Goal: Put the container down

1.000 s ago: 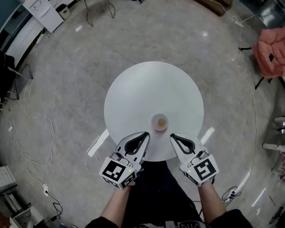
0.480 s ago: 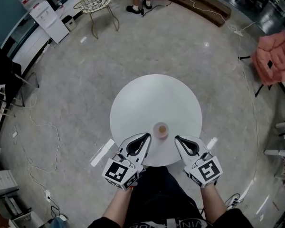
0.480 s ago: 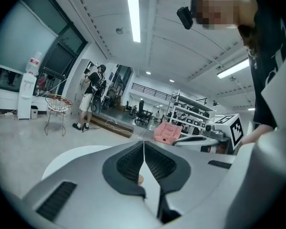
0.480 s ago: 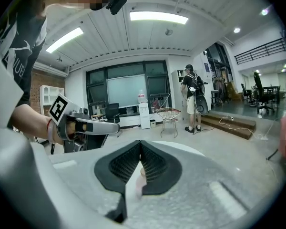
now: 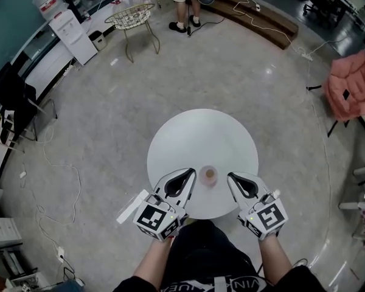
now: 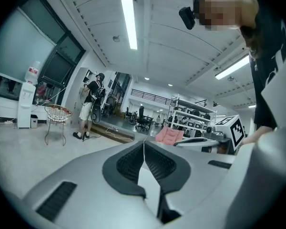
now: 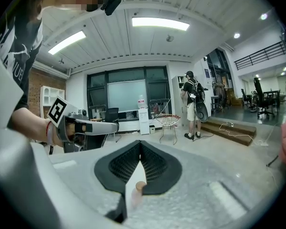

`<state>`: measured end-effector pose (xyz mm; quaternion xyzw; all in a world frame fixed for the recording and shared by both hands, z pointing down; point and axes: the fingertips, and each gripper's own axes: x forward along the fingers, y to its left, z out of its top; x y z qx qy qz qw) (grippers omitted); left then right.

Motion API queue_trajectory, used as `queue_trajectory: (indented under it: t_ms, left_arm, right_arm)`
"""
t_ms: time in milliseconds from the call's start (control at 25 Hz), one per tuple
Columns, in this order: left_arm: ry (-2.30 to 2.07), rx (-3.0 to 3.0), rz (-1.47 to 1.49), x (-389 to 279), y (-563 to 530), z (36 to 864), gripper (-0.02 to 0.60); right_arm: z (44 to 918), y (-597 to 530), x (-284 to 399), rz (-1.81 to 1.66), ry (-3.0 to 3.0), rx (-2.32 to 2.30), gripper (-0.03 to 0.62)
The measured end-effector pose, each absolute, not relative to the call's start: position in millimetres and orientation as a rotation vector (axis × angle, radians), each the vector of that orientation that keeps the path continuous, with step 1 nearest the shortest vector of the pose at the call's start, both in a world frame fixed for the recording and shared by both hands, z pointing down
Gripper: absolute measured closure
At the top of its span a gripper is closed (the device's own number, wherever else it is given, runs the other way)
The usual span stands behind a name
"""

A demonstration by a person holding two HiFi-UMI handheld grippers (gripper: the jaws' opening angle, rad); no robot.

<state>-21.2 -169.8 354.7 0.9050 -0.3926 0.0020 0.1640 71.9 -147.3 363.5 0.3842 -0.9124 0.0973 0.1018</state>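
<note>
Item, far left: cables (image 5: 45, 163), loose on the grey floor (image 5: 109, 96).

Item: water dispenser (image 5: 72, 34), white, bottle on top, by the left wall.

Item: wire basket (image 5: 131, 16) on thin legs, just right of the dispenser.

Item: my left claw (image 5: 189, 173), marker cube (image 5: 153, 219) toward me, tips over the near left part of the table. Clenched: in the left gripper view the dark pads (image 6: 155, 162) met in one thin line. Nothing lay between them.

Item: person (image 5: 185, 2), standing on the far side of the room beyond the table. Only legs and shoes showed in the head view.

Item: table (image 5: 201, 135), round, white, directly before me.

Item: container (image 5: 209, 175), small, pinkish, with a brownish top. It stood on the near part of the table, between my two claws. It was near both tips and touched neither. In the right gripper view it showed low in the gap behind the closed tips, out on the tabletop and not gripped.

Item: my right claw (image 5: 230, 176), its own cube (image 5: 267, 216) toward me, tips over the near right part of the table. Clenched on nothing, pads pressed flat together.

Item: low wooden step (image 5: 261, 16), upper right, with a white cord trailing across it.

Item, far right: pink cloth (image 5: 353, 78), draped over a dark frame, well apart from the table.
</note>
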Motion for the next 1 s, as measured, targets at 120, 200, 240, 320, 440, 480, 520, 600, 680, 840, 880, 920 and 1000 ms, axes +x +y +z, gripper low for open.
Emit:
queue_trajectory:
  t_ms: [120, 200, 240, 320, 440, 480, 520, 600, 680, 840, 880, 920, 1000]
  left_arm:
    - [-1.131, 2.591, -0.004, -24.2, -172.7, 342.1, 0.568]
    - [-1.138, 2.602, -0.011, -25.9, -173.9, 338.2, 0.566]
    - [-1.141, 2.605, -0.014, -26.8, -174.7, 336.3, 0.567]
    - [-1.144, 2.602, -0.024, -28.2, -176.3, 331.0, 0.566]
    - [-1.141, 2.602, -0.052, -28.1, -178.5, 324.6, 0.568]
    - [-1.141, 2.608, -0.055, -27.9, -179.2, 322.6, 0.567]
    - [-1.141, 2.615, -0.057, -27.9, -179.9, 319.7, 0.566]
    - [-1.138, 2.625, -0.067, -28.4, -181.3, 312.0, 0.568]
    - [-1.135, 2.628, -0.091, -28.6, -183.3, 304.9, 0.566]
    - [-1.132, 2.639, -0.115, -25.3, -185.4, 295.1, 0.568]
    - [-1.131, 2.646, -0.117, -23.9, -185.4, 292.8, 0.568]
    - [-1.131, 2.651, -0.119, -22.6, -185.6, 290.5, 0.568]
    - [-1.132, 2.660, -0.119, -21.6, -185.7, 287.6, 0.567]
  right_arm:
    - [352.6, -150.8, 67.8, 0.272, -2.708, 1.143, 0.588]
    - [347.4, -153.0, 65.3, 0.255, -2.714, 1.144, 0.588]
    - [344.7, -154.4, 64.2, 0.247, -2.717, 1.144, 0.588]
    - [338.6, -157.2, 63.0, 0.238, -2.724, 1.145, 0.588]
    - [330.3, -159.7, 62.3, 0.226, -2.737, 1.155, 0.588]
    - [328.0, -160.1, 61.5, 0.221, -2.741, 1.158, 0.588]
    - [325.9, -160.5, 60.4, 0.215, -2.743, 1.160, 0.588]
    - [321.5, -161.2, 58.2, 0.204, -2.747, 1.163, 0.588]
    - [316.8, -162.4, 57.2, 0.193, -2.750, 1.167, 0.588]
    - [307.0, -164.0, 59.8, 0.166, -2.757, 1.175, 0.588]
    - [303.8, -164.4, 60.9, 0.159, -2.759, 1.177, 0.588]
    - [300.8, -165.0, 61.9, 0.153, -2.761, 1.179, 0.588]
    - [297.1, -165.5, 62.8, 0.142, -2.765, 1.182, 0.588]
